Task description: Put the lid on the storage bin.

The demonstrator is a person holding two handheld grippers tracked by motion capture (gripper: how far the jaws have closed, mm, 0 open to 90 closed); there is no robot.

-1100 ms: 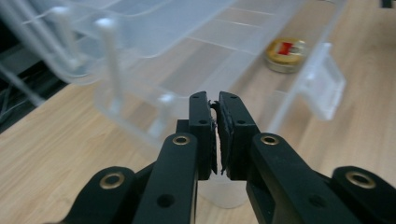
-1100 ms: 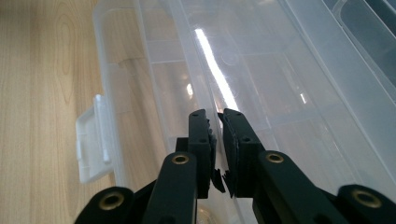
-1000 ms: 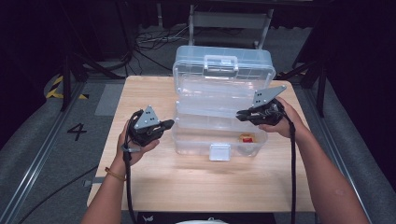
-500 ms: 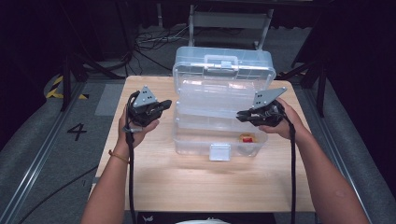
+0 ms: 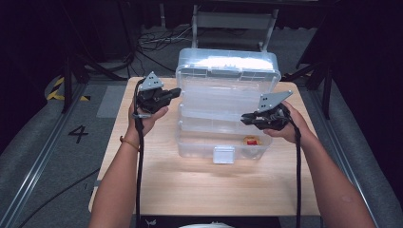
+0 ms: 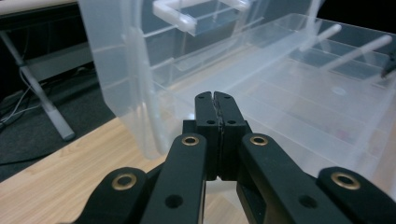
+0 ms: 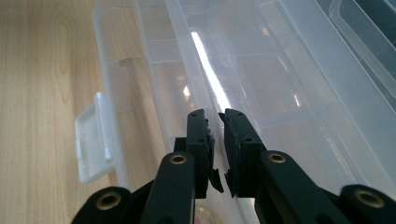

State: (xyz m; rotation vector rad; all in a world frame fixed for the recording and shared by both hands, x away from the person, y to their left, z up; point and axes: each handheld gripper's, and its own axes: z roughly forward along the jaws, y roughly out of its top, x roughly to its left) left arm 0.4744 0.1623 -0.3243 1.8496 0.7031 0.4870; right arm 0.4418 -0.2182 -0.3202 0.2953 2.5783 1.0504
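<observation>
Right gripper [image 5: 248,118]: jaws a tiny bit apart, maybe pinching the thin edge of a clear tray; hard to tell through the see-through plastic.
Left gripper [image 5: 177,91]: jaws shut tight, holding nothing.
Clear box [image 5: 223,102]: on the wooden table [image 5: 199,185], lid up, between both grippers.
Box and left gripper: box wall is just beside the tip.
Do it well: move slowly, keep the box steady, don't squash the plastic.
</observation>
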